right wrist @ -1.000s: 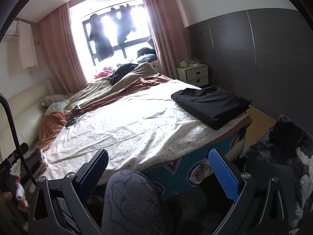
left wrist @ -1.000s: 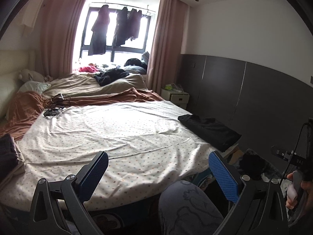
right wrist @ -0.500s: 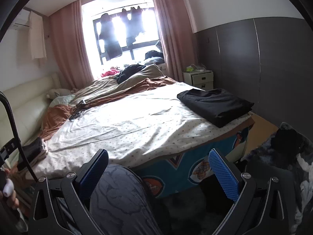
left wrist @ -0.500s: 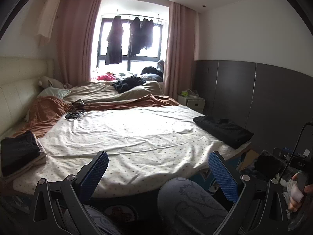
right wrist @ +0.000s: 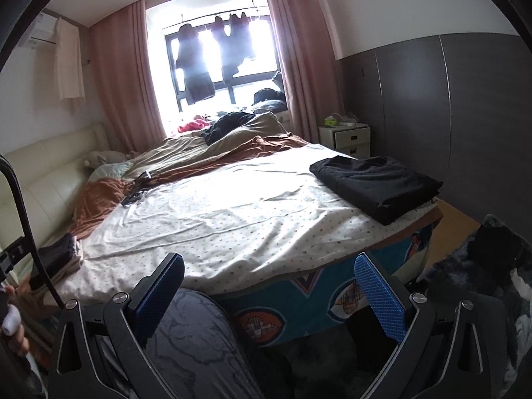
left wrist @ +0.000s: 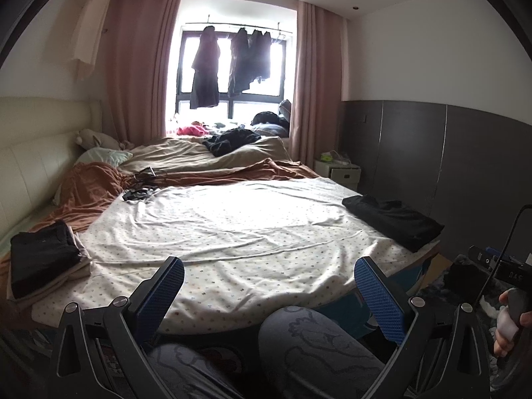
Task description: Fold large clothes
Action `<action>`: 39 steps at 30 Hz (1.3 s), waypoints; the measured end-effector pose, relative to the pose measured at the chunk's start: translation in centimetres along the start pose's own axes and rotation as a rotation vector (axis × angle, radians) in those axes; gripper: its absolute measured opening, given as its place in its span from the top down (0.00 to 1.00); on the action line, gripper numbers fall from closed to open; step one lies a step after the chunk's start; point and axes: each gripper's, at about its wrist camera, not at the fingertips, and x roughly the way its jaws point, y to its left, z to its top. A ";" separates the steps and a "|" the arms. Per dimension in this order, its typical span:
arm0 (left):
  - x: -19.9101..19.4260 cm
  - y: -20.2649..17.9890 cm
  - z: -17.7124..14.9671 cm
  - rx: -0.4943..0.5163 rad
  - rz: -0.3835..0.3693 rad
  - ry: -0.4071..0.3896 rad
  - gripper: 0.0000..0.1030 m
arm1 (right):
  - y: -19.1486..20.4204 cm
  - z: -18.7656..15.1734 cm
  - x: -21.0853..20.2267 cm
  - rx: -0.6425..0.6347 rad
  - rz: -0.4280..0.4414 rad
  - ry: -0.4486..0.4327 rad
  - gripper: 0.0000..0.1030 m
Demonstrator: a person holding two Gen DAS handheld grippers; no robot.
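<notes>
A folded black garment (left wrist: 394, 221) (right wrist: 375, 184) lies at the right edge of the bed, on the dotted white sheet (left wrist: 232, 232) (right wrist: 226, 222). A second folded dark garment (left wrist: 41, 256) (right wrist: 55, 254) rests on a small stack at the bed's left edge. My left gripper (left wrist: 269, 287) is open and holds nothing, held back from the bed's foot above a person's knees. My right gripper (right wrist: 269, 284) is open too, empty, off the foot of the bed. Neither touches any cloth.
A person's patterned grey trouser legs (left wrist: 319, 349) (right wrist: 196, 342) fill the foreground. Brown and beige blankets (left wrist: 186, 166) and loose dark clothes (left wrist: 229, 141) lie at the far end. A white nightstand (right wrist: 349, 139) stands right. Dark clothes (right wrist: 492, 252) lie piled on the floor at right.
Both grippers have drawn back from the bed and tilted up, so more of the room and the left stack shows. Both stay open and empty.
</notes>
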 end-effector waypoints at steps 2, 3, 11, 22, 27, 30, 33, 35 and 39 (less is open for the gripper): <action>0.2 0.2 0.1 -0.004 0.000 -0.001 0.01 | 0.2 0.1 0.4 -0.001 0.001 0.004 0.00; 0.4 0.3 0.1 -0.004 0.006 -0.001 0.01 | 0.3 0.2 0.5 -0.003 0.002 0.007 0.00; 1.3 1.0 0.1 -0.013 0.006 0.014 0.01 | 0.9 0.4 1.8 0.002 -0.006 0.021 0.00; 1.7 1.8 0.3 -0.021 0.003 0.022 0.01 | 1.4 0.8 2.3 0.000 -0.012 0.023 0.00; 1.5 1.8 0.4 -0.016 0.004 0.009 0.01 | 1.4 0.9 2.6 0.000 -0.011 0.024 0.00; 1.5 1.9 0.5 -0.013 0.004 0.005 0.01 | 1.4 0.9 2.7 -0.003 -0.011 0.023 0.00; 1.5 1.8 0.6 -0.006 0.011 0.010 0.01 | 1.5 0.8 2.8 0.001 -0.011 0.026 0.00; 1.5 1.8 0.6 -0.008 0.011 0.010 0.01 | 1.5 0.8 2.7 0.005 -0.011 0.027 0.00; 1.5 1.8 0.7 -0.011 0.013 0.009 0.01 | 1.6 0.7 2.8 0.011 -0.010 0.032 0.00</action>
